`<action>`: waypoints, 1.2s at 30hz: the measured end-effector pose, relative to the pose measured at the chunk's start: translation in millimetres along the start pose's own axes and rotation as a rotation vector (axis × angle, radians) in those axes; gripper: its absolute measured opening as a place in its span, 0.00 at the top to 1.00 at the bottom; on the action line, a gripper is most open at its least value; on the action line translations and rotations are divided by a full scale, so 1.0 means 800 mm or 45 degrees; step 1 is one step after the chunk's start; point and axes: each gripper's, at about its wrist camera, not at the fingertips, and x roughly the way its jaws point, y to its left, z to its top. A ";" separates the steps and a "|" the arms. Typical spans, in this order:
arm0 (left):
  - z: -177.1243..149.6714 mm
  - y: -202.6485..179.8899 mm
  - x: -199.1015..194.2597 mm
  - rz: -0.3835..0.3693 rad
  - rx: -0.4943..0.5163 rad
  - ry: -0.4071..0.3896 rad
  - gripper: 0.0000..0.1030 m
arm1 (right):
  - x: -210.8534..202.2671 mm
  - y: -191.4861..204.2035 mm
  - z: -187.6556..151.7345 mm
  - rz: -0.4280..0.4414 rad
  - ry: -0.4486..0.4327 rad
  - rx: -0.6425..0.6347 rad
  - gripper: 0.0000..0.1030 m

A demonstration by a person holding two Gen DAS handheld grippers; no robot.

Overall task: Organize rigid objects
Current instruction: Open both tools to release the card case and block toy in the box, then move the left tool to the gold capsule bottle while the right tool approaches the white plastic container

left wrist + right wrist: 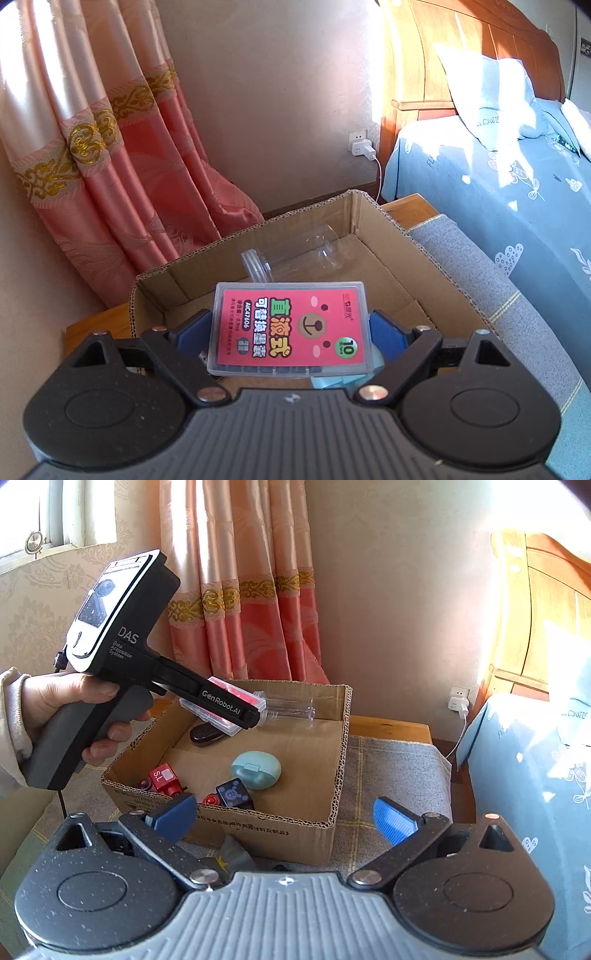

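My left gripper (290, 332) is shut on a clear plastic case with a red bear label (290, 328) and holds it above the open cardboard box (388, 221). The right wrist view shows the same case (236, 701) in the left gripper over the box's far left part. A clear plastic jar (291, 254) lies on its side in the box, also in the right wrist view (291, 709). My right gripper (284, 816) is open and empty in front of the box (295, 823).
In the box lie a teal oval case (256, 770), a red block marked S.L (164, 777), a black cube (234, 794) and a dark oval object (207, 734). A grey cloth (388, 775) covers the table. A bed (498, 184) stands to the right, a pink curtain (110, 166) behind.
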 end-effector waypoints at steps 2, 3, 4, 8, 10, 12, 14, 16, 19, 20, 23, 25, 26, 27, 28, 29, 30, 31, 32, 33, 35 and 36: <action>0.007 -0.006 0.009 -0.010 0.000 0.005 0.12 | 0.000 -0.006 -0.003 -0.017 0.008 0.018 0.00; 0.010 -0.009 0.012 -0.017 -0.004 0.004 0.12 | 0.000 -0.009 -0.004 -0.028 0.014 0.030 0.00; 0.012 -0.011 0.013 -0.016 -0.007 -0.004 0.11 | 0.000 -0.011 -0.006 -0.035 0.018 0.035 0.00; 0.009 -0.014 0.000 -0.003 -0.001 -0.025 0.09 | -0.003 -0.018 -0.014 -0.063 0.034 0.053 0.00; 0.005 -0.012 -0.013 0.002 0.002 -0.033 0.08 | -0.005 -0.020 -0.017 -0.065 0.040 0.071 0.00; 0.000 -0.011 -0.027 0.014 0.008 -0.042 0.08 | -0.009 -0.021 -0.019 -0.065 0.042 0.083 0.00; -0.008 -0.011 -0.043 0.029 0.018 -0.060 0.06 | -0.012 -0.020 -0.023 -0.070 0.041 0.089 0.00; -0.020 -0.010 -0.061 0.041 0.024 -0.086 0.05 | -0.015 -0.016 -0.027 -0.072 0.043 0.089 0.00; -0.040 -0.011 -0.086 0.038 0.005 -0.119 0.04 | -0.020 -0.012 -0.034 -0.063 0.047 0.099 0.00; -0.048 -0.012 -0.094 0.035 -0.007 -0.127 0.04 | -0.021 -0.011 -0.037 -0.058 0.050 0.104 0.00; -0.075 -0.016 -0.112 0.049 -0.028 -0.134 0.03 | -0.027 -0.006 -0.048 -0.069 0.055 0.112 0.00; -0.095 -0.021 -0.121 0.066 -0.034 -0.125 0.03 | -0.028 -0.003 -0.056 -0.077 0.074 0.115 0.00; -0.107 -0.023 -0.127 0.068 -0.045 -0.124 0.03 | -0.029 -0.002 -0.061 -0.085 0.074 0.124 0.00; -0.120 -0.024 -0.131 0.065 -0.068 -0.120 0.03 | -0.030 -0.002 -0.065 -0.100 0.069 0.141 0.00; -0.130 -0.025 -0.134 0.058 -0.085 -0.113 0.03 | -0.031 -0.003 -0.069 -0.114 0.068 0.154 0.00; -0.143 -0.026 -0.137 0.050 -0.106 -0.103 0.03 | -0.031 -0.004 -0.073 -0.125 0.069 0.164 0.00; -0.153 -0.027 -0.140 0.046 -0.121 -0.100 0.03 | -0.031 -0.007 -0.078 -0.137 0.073 0.175 0.00; -0.167 -0.030 -0.144 0.049 -0.141 -0.095 0.03 | -0.029 -0.009 -0.082 -0.142 0.088 0.184 0.00; -0.177 -0.031 -0.147 0.054 -0.151 -0.091 0.03 | -0.029 -0.011 -0.086 -0.140 0.105 0.193 0.00; -0.191 -0.035 -0.152 0.061 -0.155 -0.090 0.03 | -0.030 -0.012 -0.089 -0.136 0.115 0.196 0.00; -0.211 -0.041 -0.160 0.086 -0.160 -0.093 0.03 | -0.031 -0.012 -0.096 -0.130 0.125 0.190 0.00; -0.221 -0.045 -0.164 0.102 -0.163 -0.090 0.03 | -0.031 -0.012 -0.100 -0.126 0.133 0.186 0.00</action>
